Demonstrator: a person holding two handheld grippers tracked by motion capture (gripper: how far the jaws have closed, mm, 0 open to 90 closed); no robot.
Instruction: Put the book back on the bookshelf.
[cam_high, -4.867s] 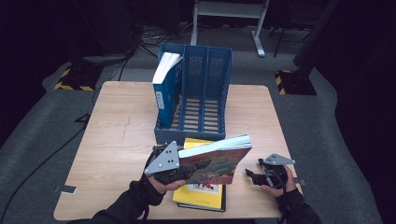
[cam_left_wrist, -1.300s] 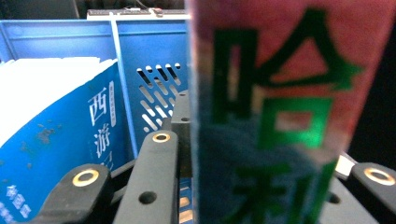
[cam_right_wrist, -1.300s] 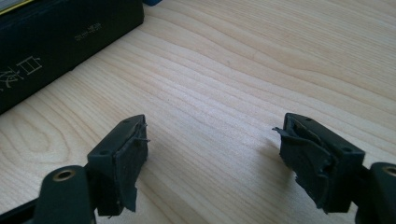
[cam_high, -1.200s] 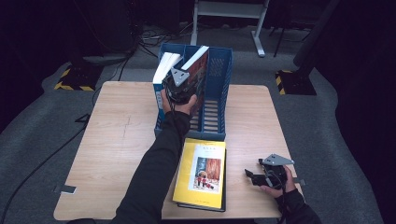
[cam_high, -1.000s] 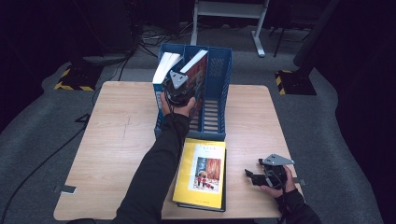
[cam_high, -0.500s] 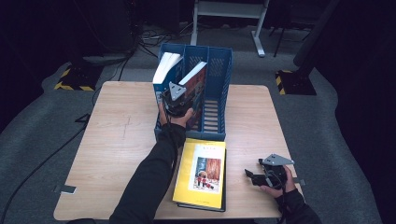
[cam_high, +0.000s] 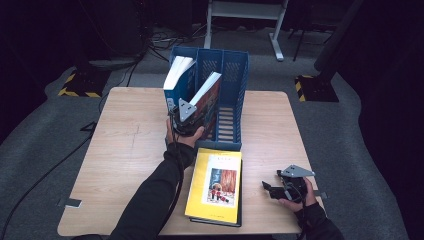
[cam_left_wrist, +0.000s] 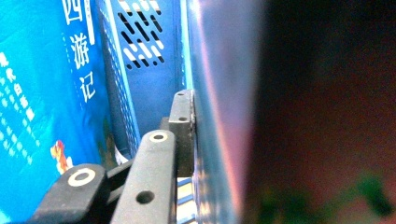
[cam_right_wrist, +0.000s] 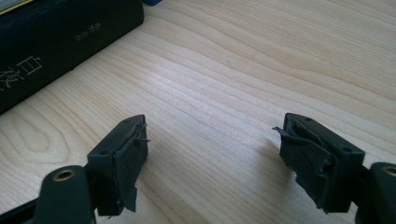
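My left gripper (cam_high: 188, 118) is shut on a book with a red-brown cover (cam_high: 208, 96), which leans tilted in the middle slot of the blue file rack (cam_high: 233, 75). In the left gripper view one of its fingers (cam_left_wrist: 183, 123) presses flat on that book's cover (cam_left_wrist: 219, 116); the jaws have just been opening slightly with the book still between them. A blue book (cam_high: 176, 76) stands in the rack's left slot and shows close by as the blue book (cam_left_wrist: 42, 93). My right gripper (cam_high: 271, 187) rests open on the table near the front right, and the same right gripper (cam_right_wrist: 212, 154) holds nothing.
A yellow book (cam_high: 217, 185) lies on a black book (cam_high: 240, 220) near the table's front edge, left of my right gripper; the black book (cam_right_wrist: 60, 42) shows there too. The wooden table (cam_high: 125, 140) has bare room at left. A metal frame (cam_high: 240, 10) stands beyond the table.
My left hand has brought the red-brown book lower into the rack's middle slot and a little nearer. The right gripper has not moved.
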